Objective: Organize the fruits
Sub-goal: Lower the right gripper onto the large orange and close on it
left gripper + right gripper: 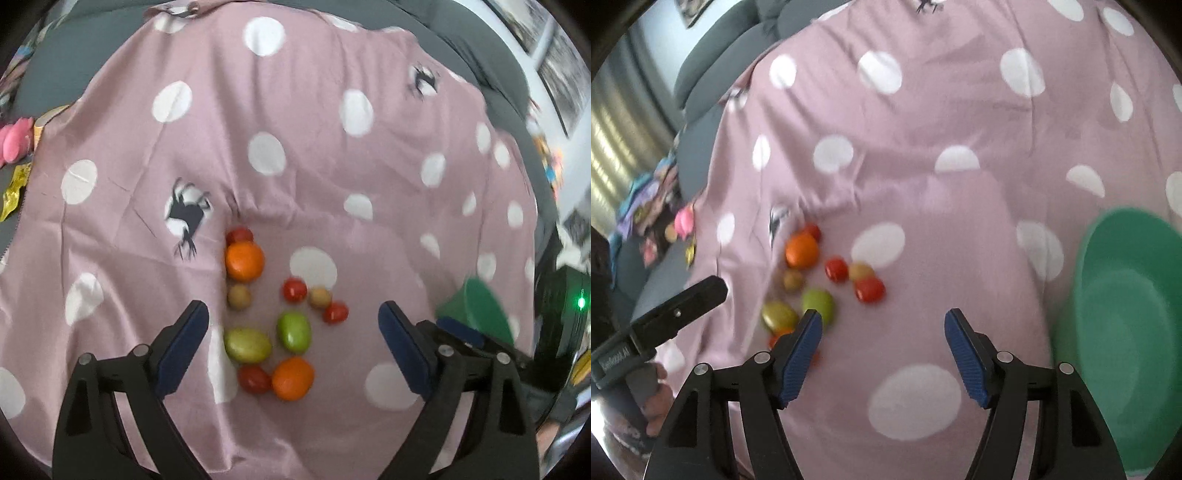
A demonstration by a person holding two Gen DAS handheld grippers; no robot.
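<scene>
Both sets of jaws stand wide apart, gripping nothing: the left gripper [293, 317] hangs above the fruits [280, 314], the right gripper [882, 325] just to their right. Oranges, red tomatoes and green fruits lie clustered on the spotted pink cloth [295, 129]. Farther right sits a green bowl [1126, 332].
</scene>
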